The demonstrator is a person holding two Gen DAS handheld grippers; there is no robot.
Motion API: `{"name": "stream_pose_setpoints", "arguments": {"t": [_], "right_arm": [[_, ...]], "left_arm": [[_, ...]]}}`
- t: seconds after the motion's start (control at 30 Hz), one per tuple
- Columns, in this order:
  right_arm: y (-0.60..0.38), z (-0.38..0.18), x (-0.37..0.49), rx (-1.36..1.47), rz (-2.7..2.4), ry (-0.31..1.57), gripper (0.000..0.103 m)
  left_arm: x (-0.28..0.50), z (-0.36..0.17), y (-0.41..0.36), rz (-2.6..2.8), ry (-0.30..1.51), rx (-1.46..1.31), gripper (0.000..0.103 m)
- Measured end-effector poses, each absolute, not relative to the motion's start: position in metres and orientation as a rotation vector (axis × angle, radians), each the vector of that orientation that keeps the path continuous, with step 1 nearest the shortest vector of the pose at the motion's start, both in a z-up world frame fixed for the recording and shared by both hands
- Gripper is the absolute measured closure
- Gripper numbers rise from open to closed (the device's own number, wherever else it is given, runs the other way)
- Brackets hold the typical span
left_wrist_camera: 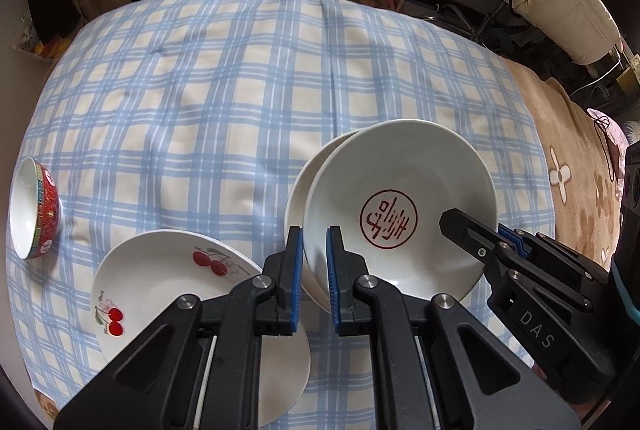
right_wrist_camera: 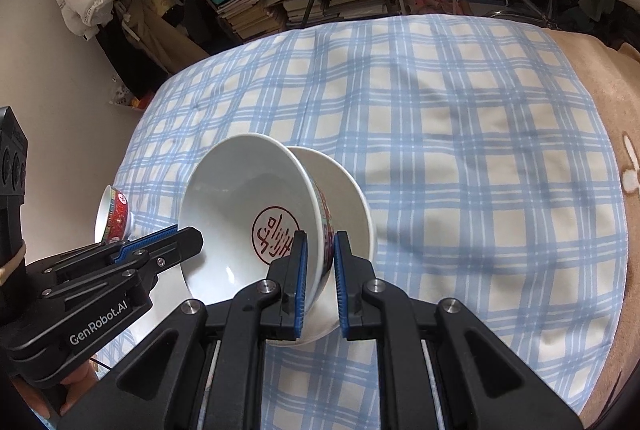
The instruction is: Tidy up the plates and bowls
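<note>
- The seal bowl (left_wrist_camera: 400, 213), white with a red round mark inside, is tipped up on its side over the blue checked cloth (left_wrist_camera: 200, 89), and a plain white plate (right_wrist_camera: 352, 197) stands just behind it.
- The left gripper (left_wrist_camera: 314, 278) is closed narrow on the bowl's rim at one side; the rim sits between the two blue pads.
- The right gripper (right_wrist_camera: 320, 282) is closed narrow on the rim at the other side, one pad inside the bowl and one on the painted outer wall.
- I judge the bowl is glazed ceramic: stiff, rather heavy, smooth and slippery, and it can chip or break if it falls.
- The rim is thin, so a grip there can slide; the ribbed pads should sit deep over the rim, not only at the edge.
- Whether the plate behind touches the bowl, I cannot tell surely.
- The cherry plate (left_wrist_camera: 172, 290) lies flat on the cloth near the left gripper, and a small red bowl (left_wrist_camera: 34, 207) stands tilted well apart at the cloth's edge.
- The cloth looks soft, so it gives a gentle place to set down, but a bowl can rock on it.
</note>
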State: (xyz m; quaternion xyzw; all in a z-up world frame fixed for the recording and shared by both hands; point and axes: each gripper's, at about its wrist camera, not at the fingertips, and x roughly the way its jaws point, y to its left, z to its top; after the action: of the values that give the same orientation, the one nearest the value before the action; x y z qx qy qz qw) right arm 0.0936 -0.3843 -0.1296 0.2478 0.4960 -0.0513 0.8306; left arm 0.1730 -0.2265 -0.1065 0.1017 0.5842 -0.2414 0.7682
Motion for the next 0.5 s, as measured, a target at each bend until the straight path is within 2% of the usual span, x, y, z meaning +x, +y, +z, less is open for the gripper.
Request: {"name": "stream_pose_setpoints", "arguments": {"t": [0.37, 0.5], "right_arm": [[-0.38, -0.14, 0.102, 0.463, -0.111, 1.098, 0.089], [-0.38, -0.137, 0.101, 0.459, -0.106, 1.091, 0.083]], "left_arm": [[0.174, -0.119, -0.227, -0.54, 1.278, 0.252, 0.093], [0.172, -0.111, -0.226, -0.516, 1.225, 0.283, 0.091]]}}
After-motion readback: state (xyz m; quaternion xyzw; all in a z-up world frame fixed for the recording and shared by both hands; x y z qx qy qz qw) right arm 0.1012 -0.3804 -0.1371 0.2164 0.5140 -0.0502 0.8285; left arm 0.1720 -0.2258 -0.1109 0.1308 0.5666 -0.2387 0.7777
